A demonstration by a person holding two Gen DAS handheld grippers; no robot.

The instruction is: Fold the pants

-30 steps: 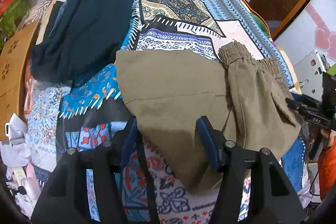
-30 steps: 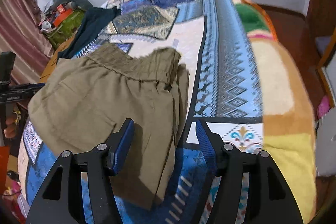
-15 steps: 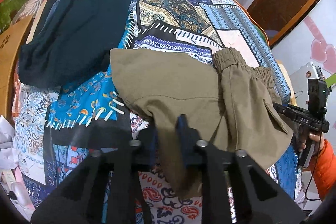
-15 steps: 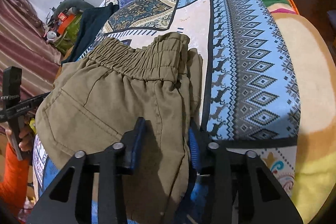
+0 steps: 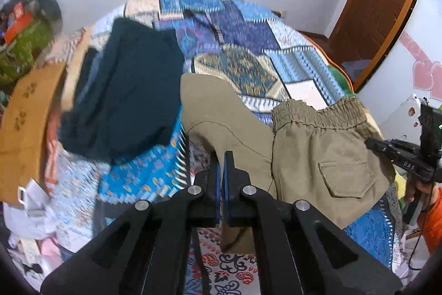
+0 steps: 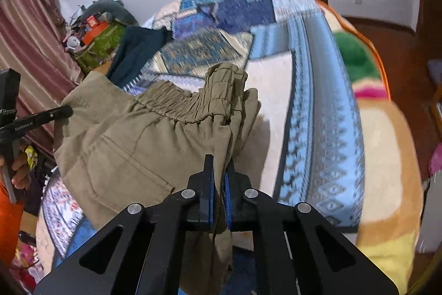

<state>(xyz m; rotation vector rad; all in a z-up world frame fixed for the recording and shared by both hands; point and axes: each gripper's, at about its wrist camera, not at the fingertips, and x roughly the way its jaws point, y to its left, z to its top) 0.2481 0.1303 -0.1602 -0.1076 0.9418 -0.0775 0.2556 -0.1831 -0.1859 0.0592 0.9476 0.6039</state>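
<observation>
Khaki pants [image 5: 317,156] with an elastic waistband and a back pocket lie partly folded on a patterned bedspread [image 5: 243,40]. My left gripper [image 5: 221,156] is shut on the near edge of the leg part, which hangs lifted off the bed. In the right wrist view the same pants [image 6: 143,140] rise toward my right gripper [image 6: 219,161], whose pads pinch the fabric at the waistband side. Each gripper shows at the edge of the other's view, held by a hand with an orange sleeve [image 5: 433,214].
A dark teal garment [image 5: 124,96] lies folded on the bed to the left of the pants. Clutter and a green bag [image 6: 99,46] sit beyond the bed's left side. A wooden door [image 5: 378,7] stands at the right. The bed's right half [image 6: 317,101] holds nothing but blankets.
Both grippers closed from wide open onto the near edge of the pants and then rose, pulling the fabric up off the bedspread.
</observation>
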